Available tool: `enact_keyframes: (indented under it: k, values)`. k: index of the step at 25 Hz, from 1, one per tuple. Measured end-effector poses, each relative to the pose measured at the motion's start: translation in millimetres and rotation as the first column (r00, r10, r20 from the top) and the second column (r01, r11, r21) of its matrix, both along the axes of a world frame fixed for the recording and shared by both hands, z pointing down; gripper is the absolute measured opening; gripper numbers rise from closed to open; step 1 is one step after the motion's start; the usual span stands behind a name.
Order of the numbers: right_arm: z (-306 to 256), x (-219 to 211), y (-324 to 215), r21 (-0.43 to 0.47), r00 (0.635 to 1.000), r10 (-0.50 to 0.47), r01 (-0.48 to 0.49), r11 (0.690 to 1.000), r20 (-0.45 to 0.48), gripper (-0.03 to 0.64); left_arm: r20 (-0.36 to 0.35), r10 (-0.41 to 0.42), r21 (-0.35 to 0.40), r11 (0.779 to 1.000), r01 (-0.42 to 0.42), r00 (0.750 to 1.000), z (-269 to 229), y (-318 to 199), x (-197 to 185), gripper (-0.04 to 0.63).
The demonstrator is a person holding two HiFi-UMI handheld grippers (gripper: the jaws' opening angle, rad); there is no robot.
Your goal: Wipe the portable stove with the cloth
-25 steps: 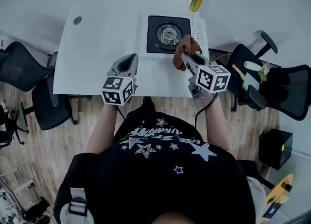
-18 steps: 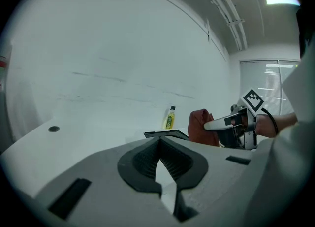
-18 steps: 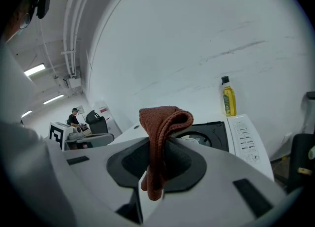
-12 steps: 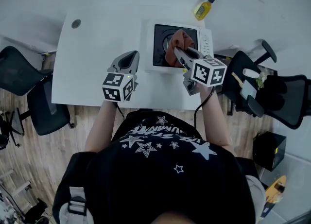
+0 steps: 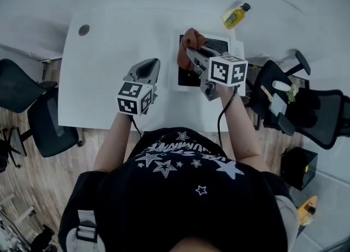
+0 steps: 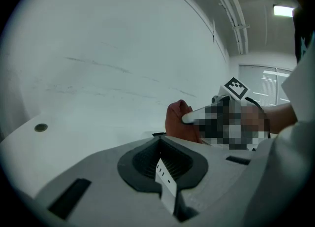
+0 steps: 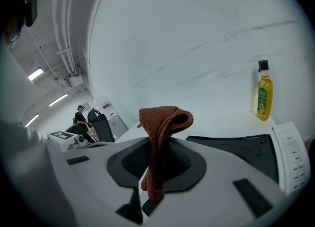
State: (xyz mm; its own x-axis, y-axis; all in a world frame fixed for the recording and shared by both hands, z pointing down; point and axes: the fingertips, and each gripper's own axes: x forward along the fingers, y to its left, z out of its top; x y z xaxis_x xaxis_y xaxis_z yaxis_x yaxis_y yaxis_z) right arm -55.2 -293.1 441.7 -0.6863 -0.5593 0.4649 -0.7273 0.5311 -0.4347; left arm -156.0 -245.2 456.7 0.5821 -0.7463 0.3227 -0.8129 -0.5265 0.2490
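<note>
Two grippers are sharing this: my left gripper (image 5: 146,70) is hovering shut and empty over the table's (image 5: 98,81) front edge, while my right gripper (image 5: 192,58) is pinching the cloth (image 5: 187,42) above the portable stove's (image 5: 187,77) left side, near the table's right edge. I am judging most wiping undone.

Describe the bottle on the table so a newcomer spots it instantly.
Start at the white table, then find the portable stove near its right end. Just beyond the stove's far right corner stands the bottle, apart from it: the only yellow thing there, with a dark cap.
</note>
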Motion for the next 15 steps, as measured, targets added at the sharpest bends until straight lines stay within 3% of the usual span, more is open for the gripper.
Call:
enact_keyframes:
  k: [7, 15]
  values:
    - [24, -33, -30, -0.079, 0.997, -0.071, 0.068, 0.995, -0.036, 0.064, -0.011, 0.011, -0.026, 1.000, -0.011, 1.000, 14, -19, -11, 0.008]
    - [55, -42, -56, -0.143, 0.986, -0.115, 0.098, 0.985, -0.117, 0.064, -0.005, -0.001, -0.061, 0.998, 0.000, 1.000, 30, -34, -23, 0.008]
